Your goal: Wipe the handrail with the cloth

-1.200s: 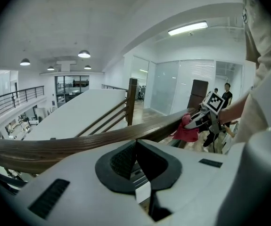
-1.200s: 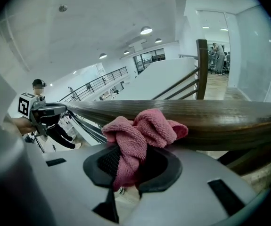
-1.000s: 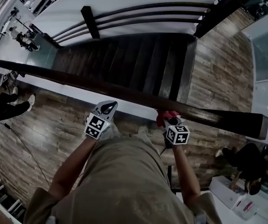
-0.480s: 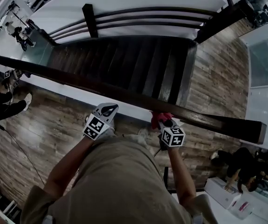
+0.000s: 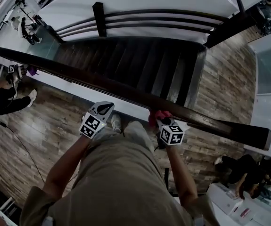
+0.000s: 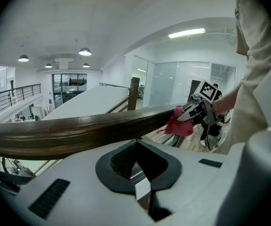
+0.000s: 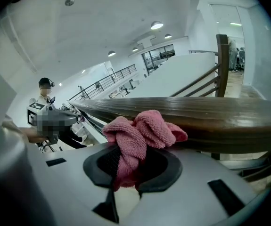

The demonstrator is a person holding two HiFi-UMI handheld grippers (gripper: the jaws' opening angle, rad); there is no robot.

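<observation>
Wood-plank floor (image 5: 45, 131) on this landing, dark stairs (image 5: 140, 65) dropping away beyond a long brown handrail (image 5: 69, 74) crossing the head view from upper left to lower right. Pink cloth (image 5: 158, 117) bunched against the top and near face of that rail, clenched in the jaws of the right gripper (image 5: 162, 122) — from that gripper's own view, a wad of terry pinched between the pads and pressed onto the wood. Left gripper (image 5: 104, 108) near the rail on the person's side, apart from it, jaws clamped together on nothing.

Set against a second ago: cloth and right gripper further left along the rail, further from its squared-off end at the right. Left gripper carried the same way, at much the same spacing from its partner. Same pinch on the same wad, no loosening of the grip.

Reads as a wiping stroke under way, running up-left along the rail with the whole body walking beside it. Means the stretch between the cloth and the right end is probably covered, with the long run toward the upper left still to do.

Worth watching — only part of the wad bearing on the wood, mostly top and near side, so the far side likely left unwiped without a roll of the wrist. Loose folds hanging outside the pinch, possibly prone to slipping under a hard drag.
</observation>
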